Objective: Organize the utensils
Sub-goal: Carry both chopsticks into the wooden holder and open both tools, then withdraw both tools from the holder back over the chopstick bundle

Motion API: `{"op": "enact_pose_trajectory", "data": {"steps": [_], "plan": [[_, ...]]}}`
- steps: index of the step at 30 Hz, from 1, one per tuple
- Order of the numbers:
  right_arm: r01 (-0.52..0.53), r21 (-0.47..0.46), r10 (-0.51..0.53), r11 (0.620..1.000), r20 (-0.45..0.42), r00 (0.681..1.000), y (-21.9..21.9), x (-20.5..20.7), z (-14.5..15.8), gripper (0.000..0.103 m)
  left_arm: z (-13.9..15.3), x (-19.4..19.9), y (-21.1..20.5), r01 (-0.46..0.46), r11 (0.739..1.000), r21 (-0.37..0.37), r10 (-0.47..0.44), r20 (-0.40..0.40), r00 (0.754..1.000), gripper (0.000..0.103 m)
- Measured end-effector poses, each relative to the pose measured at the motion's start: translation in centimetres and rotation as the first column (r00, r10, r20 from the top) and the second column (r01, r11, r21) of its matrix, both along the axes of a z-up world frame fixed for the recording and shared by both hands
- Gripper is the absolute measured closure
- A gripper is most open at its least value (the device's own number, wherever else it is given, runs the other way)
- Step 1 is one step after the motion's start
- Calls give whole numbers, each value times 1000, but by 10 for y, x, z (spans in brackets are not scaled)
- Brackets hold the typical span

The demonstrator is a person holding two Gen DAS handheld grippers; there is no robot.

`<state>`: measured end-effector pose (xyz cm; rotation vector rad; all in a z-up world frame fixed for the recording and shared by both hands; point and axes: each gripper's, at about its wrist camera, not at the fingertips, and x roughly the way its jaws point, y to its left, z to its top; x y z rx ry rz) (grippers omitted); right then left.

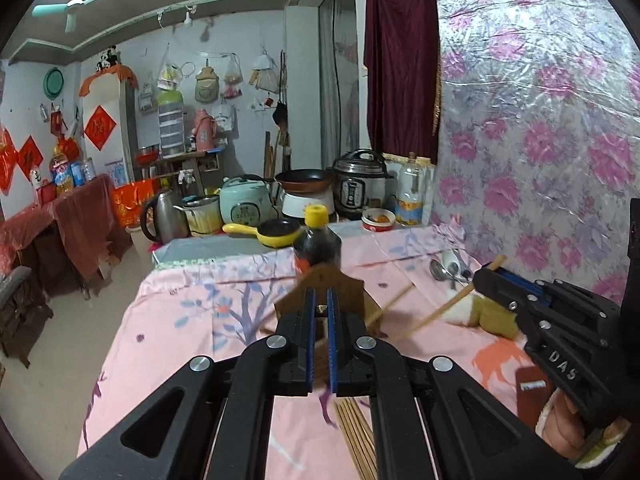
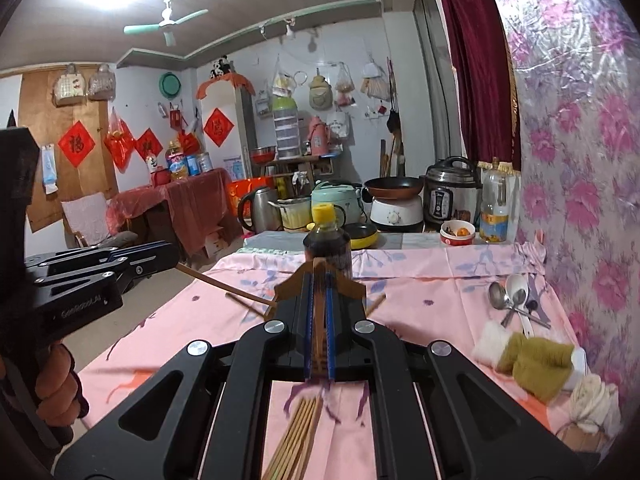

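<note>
Your left tongs (image 1: 320, 304) are pressed together, pinching a chopstick that sticks out toward your right tongs (image 2: 320, 280), which are also clamped on a chopstick (image 2: 318, 320) running between their blue pads. Both sets sit raised above the pink cloth on the bench (image 2: 420, 292). A bundle of chopsticks (image 2: 298, 436) lies beneath you on the cloth. The spoons (image 2: 514, 296) rest near the floral wall, behind the dark sauce bottle (image 2: 326, 246).

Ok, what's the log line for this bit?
left gripper: shut on left chopstick | right gripper: shut on right chopstick | chopstick pile: on cloth | spoons: on cloth
</note>
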<state>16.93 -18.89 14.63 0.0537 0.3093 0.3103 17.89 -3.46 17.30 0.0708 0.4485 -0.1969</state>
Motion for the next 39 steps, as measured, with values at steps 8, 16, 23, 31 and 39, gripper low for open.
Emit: {"op": "enact_pose_trajectory", "data": {"steps": [8,16,23,31,39], "plan": [[31,-7,-31,1000,-10,999,7,46,4,97,-21,58,16,-46,998,-40,42,-80,996,97],[70,56,-71,996,18,997,7,86,19,97,-37,85,26,-52,997,-55,44,-133,990,97],[127,-47,-131,991,-83,988,23,121,-28,86,-55,96,34,-97,993,-69,84,-172,981,51],[172,22,-171,985,-41,984,-11,86,-22,41,-42,71,42,-138,988,-75,130,-105,986,21],[213,142,-218,967,17,976,-35,17,-38,7,-66,21,51,-195,979,-61,189,-89,978,9]]}}
